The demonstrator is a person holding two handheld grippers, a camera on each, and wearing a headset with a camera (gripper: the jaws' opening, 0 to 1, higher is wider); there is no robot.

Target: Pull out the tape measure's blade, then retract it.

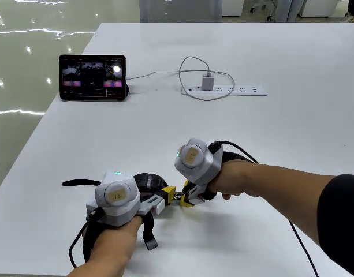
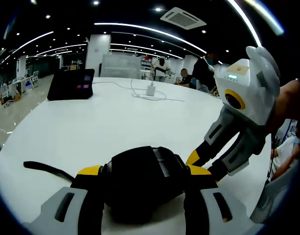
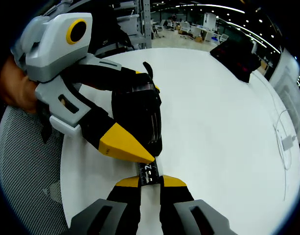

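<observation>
To steady the tape measure (image 2: 140, 188), clamped in left tongs (image 2: 145, 171). Beside it, pinching blade (image 3: 148, 172) with right tongs (image 3: 150, 181) for pulling.

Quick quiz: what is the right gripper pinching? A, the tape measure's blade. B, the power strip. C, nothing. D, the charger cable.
A: in the right gripper view the right gripper is shut on the numbered blade, a short way out of the black tape measure case that the left gripper clamps.
</observation>
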